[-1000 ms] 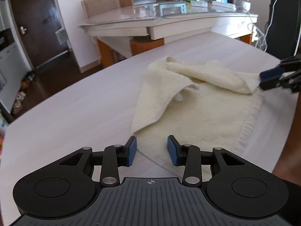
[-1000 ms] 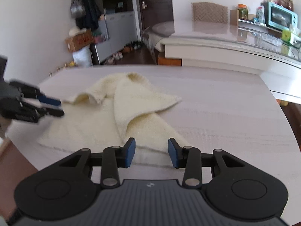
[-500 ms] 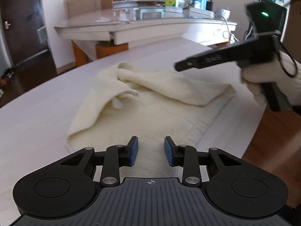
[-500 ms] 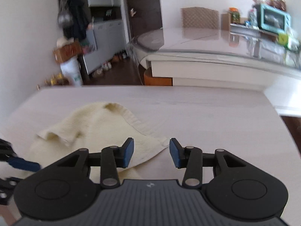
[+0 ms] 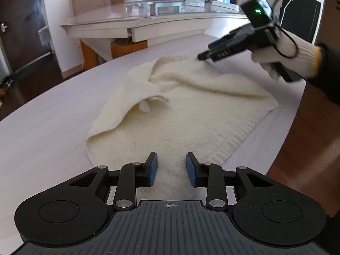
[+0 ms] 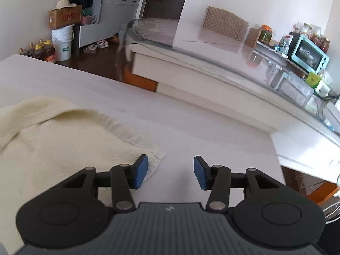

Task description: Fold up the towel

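Observation:
A cream towel (image 5: 180, 114) lies rumpled on the pale wooden table (image 5: 53, 114), with its left side and far edge folded over onto itself. My left gripper (image 5: 171, 169) is open and empty, low over the towel's near edge. My right gripper (image 6: 169, 174) is open and empty, just above a far corner of the towel (image 6: 63, 148), its left pad over the fringe. In the left wrist view the right gripper (image 5: 209, 54) hovers over the towel's far fold, held by a gloved hand.
The table's right edge (image 5: 282, 127) runs close beside the towel, with floor beyond. A glass-topped table (image 6: 212, 48) stands behind, holding a toaster oven (image 6: 308, 55) and jars. A chair (image 5: 89, 2) and a dark door (image 5: 19, 31) are at the back.
My right gripper has swung from the towel's right edge across to its far corner and lowered there. My left gripper has moved a little forward over the near edge. The towel has not moved.

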